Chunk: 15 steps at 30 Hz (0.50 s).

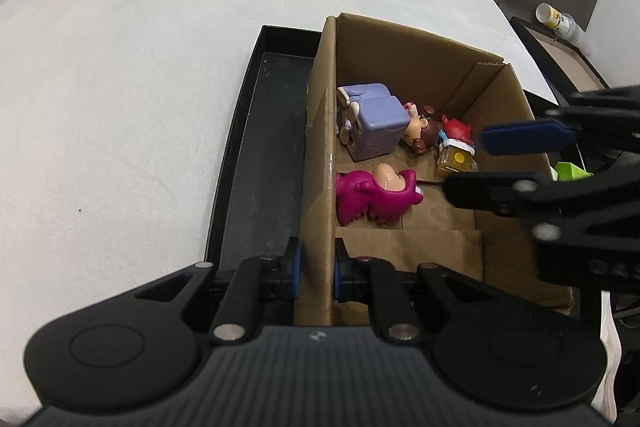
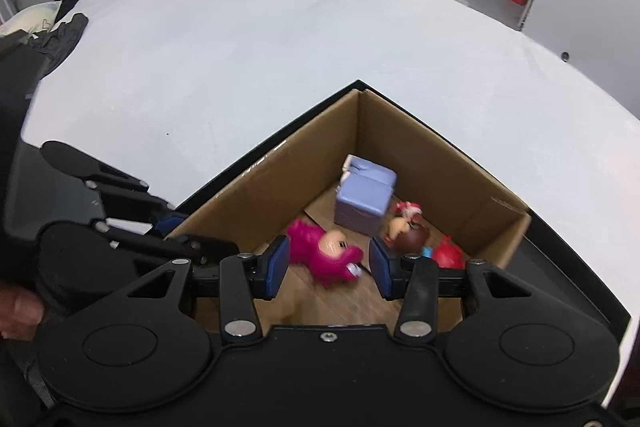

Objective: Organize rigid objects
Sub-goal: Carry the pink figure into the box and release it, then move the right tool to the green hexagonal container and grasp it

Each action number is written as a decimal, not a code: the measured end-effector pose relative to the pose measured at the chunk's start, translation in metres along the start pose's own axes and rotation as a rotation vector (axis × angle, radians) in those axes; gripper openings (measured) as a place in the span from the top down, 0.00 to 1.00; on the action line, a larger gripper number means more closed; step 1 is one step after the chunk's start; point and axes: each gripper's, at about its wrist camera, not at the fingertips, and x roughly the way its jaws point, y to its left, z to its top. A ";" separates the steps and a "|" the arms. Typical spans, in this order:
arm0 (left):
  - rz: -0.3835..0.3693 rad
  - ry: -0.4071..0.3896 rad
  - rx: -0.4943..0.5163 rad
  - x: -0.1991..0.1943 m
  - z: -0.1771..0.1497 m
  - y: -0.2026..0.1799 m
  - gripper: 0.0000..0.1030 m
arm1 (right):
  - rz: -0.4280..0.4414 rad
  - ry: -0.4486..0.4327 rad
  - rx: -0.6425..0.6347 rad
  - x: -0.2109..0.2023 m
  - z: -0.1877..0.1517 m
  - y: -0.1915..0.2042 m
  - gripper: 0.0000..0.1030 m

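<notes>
An open cardboard box (image 1: 420,67) (image 2: 420,155) holds several toys: a lavender cube figure (image 1: 376,123) (image 2: 366,199), a pink figure (image 1: 380,199) (image 2: 328,251) lying on its side, a brown-haired figure (image 1: 420,135) (image 2: 406,227), a red crab (image 1: 456,129) (image 2: 450,253) and a clear yellow piece (image 1: 458,161). My left gripper (image 1: 317,269) (image 2: 176,229) is shut on the box's near left wall, one pad on each side. My right gripper (image 2: 329,265) (image 1: 466,163) hangs open above the box with nothing in it. The pink figure lies on the box floor below its fingers.
The box sits in a shallow black tray (image 1: 256,155) (image 2: 568,275) on a white-covered table (image 1: 140,87). A green object (image 1: 572,171) shows beyond the box's right wall. A bottle (image 1: 558,21) lies on a chair. Dark cloth (image 2: 64,35) hangs at the table's left edge.
</notes>
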 end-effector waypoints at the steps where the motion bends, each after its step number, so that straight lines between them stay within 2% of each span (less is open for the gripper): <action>1: 0.003 0.000 -0.001 0.001 0.000 0.000 0.87 | -0.002 -0.002 0.008 -0.004 -0.002 0.000 0.57; 8: 0.021 0.003 -0.011 0.005 0.000 -0.002 0.87 | -0.079 0.007 0.085 -0.026 -0.015 -0.010 0.57; 15: 0.052 0.005 -0.004 0.006 0.001 -0.008 0.87 | -0.157 0.012 0.125 -0.040 -0.040 -0.044 0.56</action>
